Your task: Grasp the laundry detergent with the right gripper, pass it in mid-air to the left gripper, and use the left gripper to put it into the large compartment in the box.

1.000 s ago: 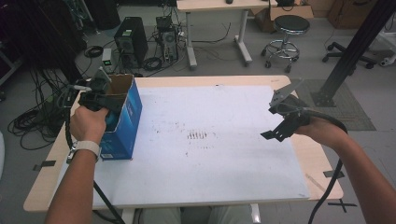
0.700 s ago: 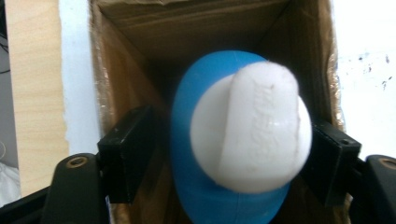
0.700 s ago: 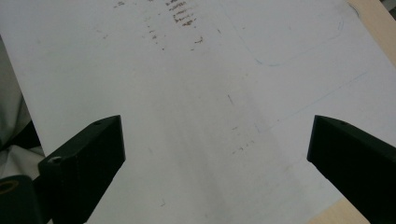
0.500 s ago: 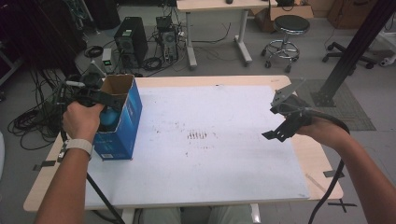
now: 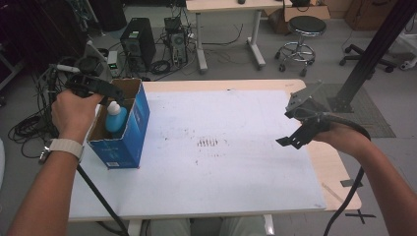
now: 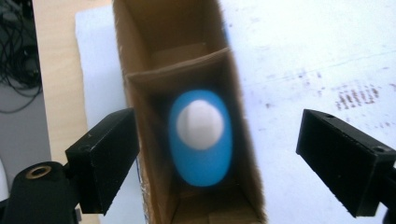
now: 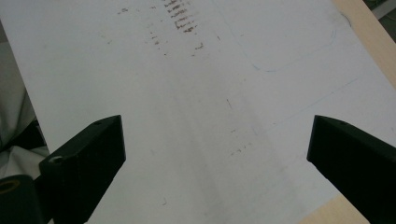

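A blue cardboard box (image 5: 125,140) stands open-topped at the left of the table. Inside it stands a blue bottle (image 5: 115,120) with a white cap. In the left gripper view I look straight down on the bottle (image 6: 201,158) between the box's brown walls (image 6: 154,154). My left gripper (image 5: 115,96) (image 6: 217,135) hovers over the box. Its jaws have just been opening, stand wide apart and touch nothing. My right gripper (image 5: 290,140) (image 7: 215,140) is open above the white sheet (image 7: 210,93) at the right, with nothing between its jaws.
A white sheet (image 5: 221,172) with dark smudges (image 5: 209,142) covers most of the wooden table (image 5: 339,182). Beyond the table stand a computer tower (image 5: 137,44), a stool (image 5: 305,29) and a desk (image 5: 226,7). Cables (image 5: 29,123) lie on the floor at the left.
My left hand has risen out of the box and its jaws have spread, leaving the blue bottle standing inside. The right hand has stayed where it was.
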Available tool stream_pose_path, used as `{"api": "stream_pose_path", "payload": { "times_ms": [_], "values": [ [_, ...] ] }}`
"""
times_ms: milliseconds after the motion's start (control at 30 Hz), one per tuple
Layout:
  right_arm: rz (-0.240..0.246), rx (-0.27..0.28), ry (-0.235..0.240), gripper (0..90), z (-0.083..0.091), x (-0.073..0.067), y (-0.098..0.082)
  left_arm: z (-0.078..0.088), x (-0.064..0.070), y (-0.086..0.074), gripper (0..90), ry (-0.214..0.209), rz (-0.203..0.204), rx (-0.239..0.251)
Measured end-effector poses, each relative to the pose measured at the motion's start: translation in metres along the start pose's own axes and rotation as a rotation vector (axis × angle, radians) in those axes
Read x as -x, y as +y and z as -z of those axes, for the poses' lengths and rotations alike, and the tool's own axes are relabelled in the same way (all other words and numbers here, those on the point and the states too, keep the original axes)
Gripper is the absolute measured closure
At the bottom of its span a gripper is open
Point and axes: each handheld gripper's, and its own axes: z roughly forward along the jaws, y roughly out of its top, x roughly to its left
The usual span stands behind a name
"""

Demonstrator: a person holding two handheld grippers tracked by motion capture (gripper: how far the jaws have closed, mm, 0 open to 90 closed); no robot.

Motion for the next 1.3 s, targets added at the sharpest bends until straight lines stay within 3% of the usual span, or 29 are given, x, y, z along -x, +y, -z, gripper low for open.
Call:
{"api": "stream_pose_path", "payload": {
  "times_ms": [67,133,167,300,433,467,633,767,833,867,1033,1133,1300],
  "values": [
    [0.0,-0.002,-0.001,4.0,0.001,0.0,0.0,0.004,0.003,0.001,12.7,-0.006,-0.007,0.005],
    [0.0,0.0,-0.003,4.0,0.003,-0.001,0.001,0.014,0.014,0.006,12.0,-0.018,-0.062,0.002],
    [0.0,0.0,-0.003,4.0,0.003,-0.001,0.001,0.014,0.014,0.006,11.6,-0.018,-0.062,0.002],
    [-0.002,-0.002,-0.006,4.0,0.006,-0.002,0.001,0.032,0.031,0.013,9.9,-0.035,-0.125,0.022],
    [-0.001,0.0,-0.007,4.1,0.007,-0.003,0.002,0.04,0.04,0.016,9.4,-0.045,-0.152,0.036],
    [-0.001,-0.001,-0.007,4.1,0.007,-0.003,0.002,0.044,0.046,0.019,9.4,-0.048,-0.177,0.035],
    [0.0,-0.003,-0.005,4.1,0.008,-0.003,0.003,0.046,0.057,0.023,8.4,-0.064,-0.213,0.034],
    [-0.004,-0.007,-0.004,4.1,0.009,-0.003,0.002,0.046,0.07,0.029,7.3,-0.092,-0.277,0.015],
    [-0.005,-0.008,-0.004,4.1,0.009,-0.003,0.002,0.046,0.073,0.03,7.3,-0.102,-0.286,0.013],
    [-0.004,-0.009,-0.005,4.1,0.01,-0.002,0.002,0.046,0.079,0.031,7.2,-0.112,-0.314,0.008],
    [-0.007,-0.01,-0.002,4.1,0.01,-0.002,0.002,0.046,0.091,0.034,6.8,-0.129,-0.356,-0.001],
    [-0.007,-0.012,0.003,4.1,0.008,-0.002,0.003,0.044,0.104,0.036,6.7,-0.15,-0.412,-0.004],
    [-0.007,-0.02,0.009,4.1,0.007,-0.002,0.003,0.042,0.113,0.038,6.7,-0.165,-0.443,-0.002]
  ]
}}
